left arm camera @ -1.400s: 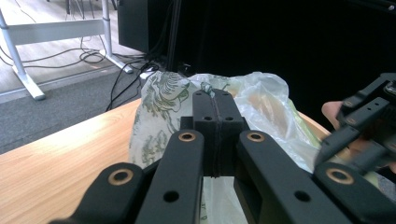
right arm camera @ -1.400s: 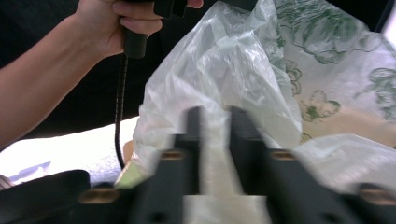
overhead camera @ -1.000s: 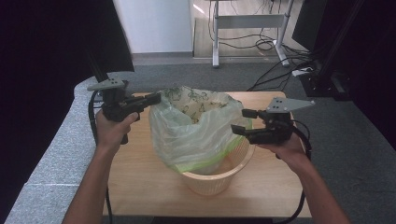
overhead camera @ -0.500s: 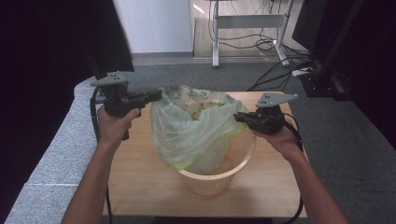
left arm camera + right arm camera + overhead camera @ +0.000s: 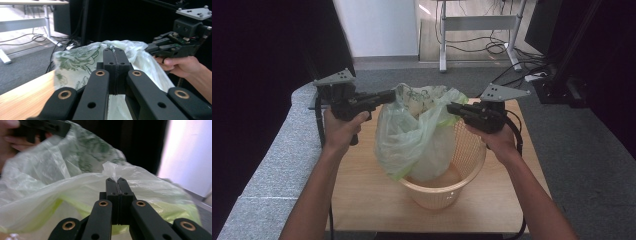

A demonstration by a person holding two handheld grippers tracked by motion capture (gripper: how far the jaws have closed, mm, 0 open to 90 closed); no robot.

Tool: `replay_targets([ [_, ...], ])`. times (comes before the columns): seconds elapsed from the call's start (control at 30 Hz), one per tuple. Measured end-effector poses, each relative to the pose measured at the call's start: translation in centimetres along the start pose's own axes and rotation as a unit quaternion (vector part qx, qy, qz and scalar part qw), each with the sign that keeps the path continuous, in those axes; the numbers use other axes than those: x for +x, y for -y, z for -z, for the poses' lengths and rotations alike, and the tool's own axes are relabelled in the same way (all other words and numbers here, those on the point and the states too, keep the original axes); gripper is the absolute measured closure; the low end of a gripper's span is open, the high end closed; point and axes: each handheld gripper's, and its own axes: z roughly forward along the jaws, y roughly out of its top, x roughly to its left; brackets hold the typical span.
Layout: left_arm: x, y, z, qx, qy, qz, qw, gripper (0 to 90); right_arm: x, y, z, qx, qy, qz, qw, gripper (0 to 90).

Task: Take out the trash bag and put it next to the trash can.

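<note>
A pale green plastic bag (image 5: 412, 140), printed with green leaves near its top, hangs partly inside an orange mesh wastebasket (image 5: 438, 194) on the wooden table. My left gripper (image 5: 393, 94) is shut on the bag's left rim, and a pinch of film shows above its tips (image 5: 115, 51). On the bag's right rim my right gripper (image 5: 450, 107) is shut too, with a tuft of film (image 5: 110, 168) sticking out past its tips (image 5: 116, 180). The bag (image 5: 50, 187) stretches between the two grippers. The bag's lower part is hidden in the basket.
The wooden table (image 5: 362, 200) ends just left of the basket, where a grey ledge (image 5: 272, 165) begins. Behind it stand a metal desk frame (image 5: 477, 22) and floor cables (image 5: 512, 50). Black curtains close both sides.
Both hands have risen and the bag's top has come up higher out of the basket. The right gripper has moved in to the bag's right rim and shut on it.
</note>
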Motion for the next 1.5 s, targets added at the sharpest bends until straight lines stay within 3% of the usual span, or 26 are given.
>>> replay_targets([
  [0.17,-2.5,-0.3,-1.0,0.011,0.019,-0.023,0.9995,90.0,2.2,-0.6,-0.5,0.002,-0.041,0.013,0.9991,88.9],
  [0.3,-4.1,-0.2,-1.8,0.019,0.032,-0.034,0.9987,90.0,3.3,-0.8,-1.1,0.006,-0.060,0.021,0.9979,88.0],
  [0.37,-4.5,0.0,-2.1,0.022,0.039,-0.037,0.9983,89.9,3.6,-0.8,-1.4,0.004,-0.085,0.024,0.9961,83.0],
  [0.47,-4.9,0.2,-2.6,0.029,0.045,-0.038,0.9978,89.9,4.2,-0.6,-2.0,0.004,-0.117,0.024,0.9928,65.1],
  [0.53,-5.0,0.4,-3.0,0.031,0.053,-0.035,0.9975,89.9,4.6,-0.5,-2.4,0.005,-0.125,0.030,0.9916,55.9],
  [0.63,-5.1,0.6,-3.5,0.037,0.061,-0.033,0.9969,89.8,4.9,-0.6,-3.1,0.008,-0.115,0.028,0.9929,53.3],
  [0.67,-5.1,0.7,-3.7,0.037,0.067,-0.030,0.9966,89.6,4.9,-0.6,-3.3,0.010,-0.116,0.034,0.9927,57.5],
  [0.77,-5.1,0.8,-3.8,0.035,0.069,-0.027,0.9967,87.4,5.1,-0.6,-3.6,0.022,-0.094,0.045,0.9943,84.3],
  [0.8,-5.0,0.8,-3.7,0.033,0.070,-0.026,0.9966,85.0,5.0,-0.6,-3.6,0.026,-0.092,0.043,0.9945,87.1],
  [0.97,-4.5,0.9,-2.4,0.003,0.042,-0.037,0.9984,65.4,4.9,-0.7,-2.8,0.026,-0.065,0.048,0.9964,88.9],
  [1.07,-4.0,0.9,-1.1,-0.012,0.022,-0.043,0.9988,52.6,4.5,-1.1,-1.6,0.006,-0.053,0.046,0.9975,89.0],
  [1.23,-3.1,1.4,1.2,-0.035,-0.009,-0.058,0.9977,38.8,3.9,-2.1,0.2,-0.023,-0.040,0.040,0.9981,89.0],
  [1.43,-1.9,3.5,2.8,-0.040,-0.023,-0.061,0.9971,27.0,3.4,-4.2,2.0,-0.055,-0.026,0.034,0.9976,89.0],
  [1.5,-1.6,4.4,2.9,-0.039,-0.016,-0.062,0.9972,24.0,3.3,-5.0,2.5,-0.067,-0.023,0.032,0.9970,89.0],
])
